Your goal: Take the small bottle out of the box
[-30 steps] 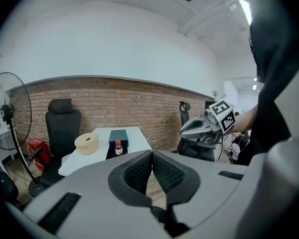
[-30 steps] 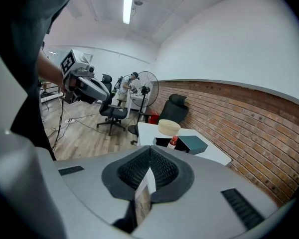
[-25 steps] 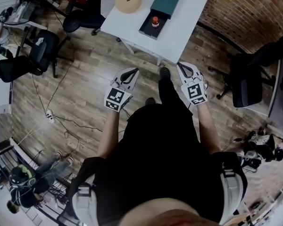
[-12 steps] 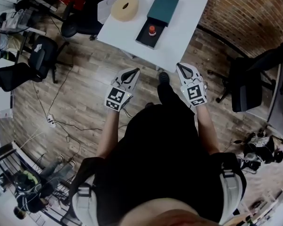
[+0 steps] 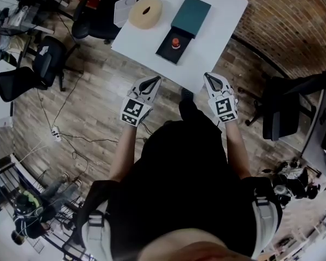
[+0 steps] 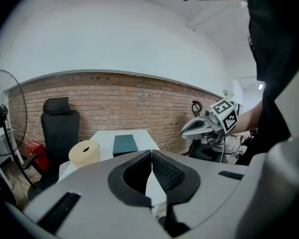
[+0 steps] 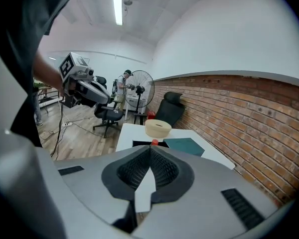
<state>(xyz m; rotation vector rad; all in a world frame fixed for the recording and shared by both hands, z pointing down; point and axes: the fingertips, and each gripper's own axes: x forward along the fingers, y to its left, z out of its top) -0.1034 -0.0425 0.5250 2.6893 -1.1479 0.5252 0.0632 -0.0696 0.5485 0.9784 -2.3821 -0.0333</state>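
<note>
a black office chair (image 5: 48, 60) stands on the wooden floor (image 5: 92, 91) at far left, well apart from the work. on the near-left part of the white desk (image 5: 223, 29) sit a pale tub (image 5: 124, 10) and, just beside it, a cream roll (image 5: 146, 12). my left tool (image 5: 153, 81) hangs over the floor short of the desk's edge, jaws pressed together with nothing between them. past it, near the middle of the desk, lies the open black box (image 5: 167, 50), and the small bottle (image 5: 175, 43) with its red cap stands upright inside. a teal lid (image 5: 191, 16) lies flat against the box's far end. my right tool (image 5: 209, 76) is level with the left one and also short of the desk, its jaws likewise closed and empty. a second dark chair (image 5: 285, 110) stands at far right. by my reckoning the job has barely begun: the box is uncovered, but neither tool has reached the desk, the bottle is untouched, and the reaching, opening, gripping and lifting are all left to do.
</note>
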